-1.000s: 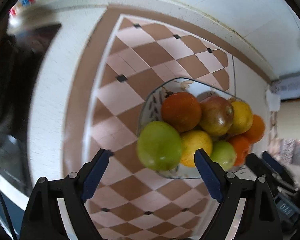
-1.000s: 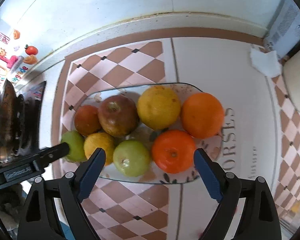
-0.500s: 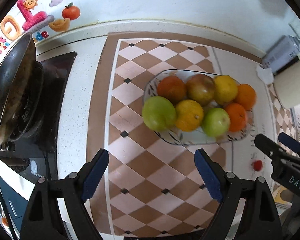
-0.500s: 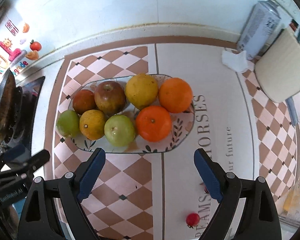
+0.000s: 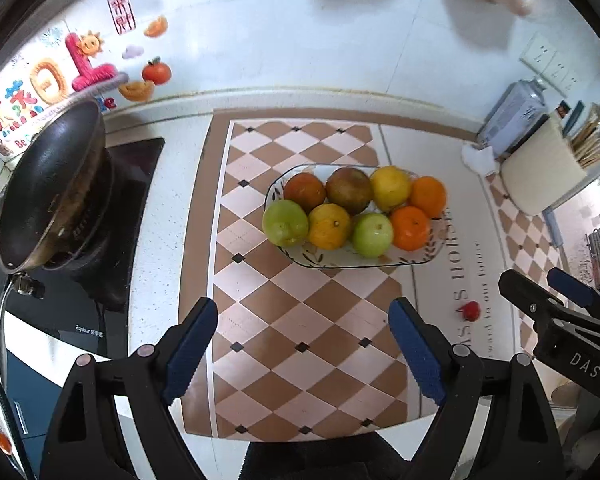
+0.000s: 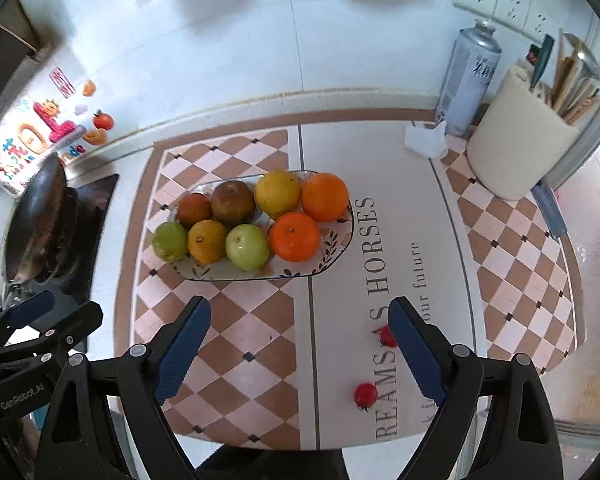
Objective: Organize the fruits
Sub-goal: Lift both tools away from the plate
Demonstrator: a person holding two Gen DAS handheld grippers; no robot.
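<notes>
Fruits: eight, in two rows on the oval plate, mid-mat; nearest, left gripper and right gripper, both spread apart and empty, now drawn well back from the plate, suggesting sorting is finished; right view alone shows two cherry tomatoes loose on the mat, the left view one.

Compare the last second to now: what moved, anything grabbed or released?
Both grippers pulled back from the oval patterned plate of fruit; the left gripper and right gripper now view it from farther off, with small red fruits on the mat newly in view. Nothing grabbed or released. Both grippers stayed open and empty; the eight fruits kept their arrangement.
</notes>
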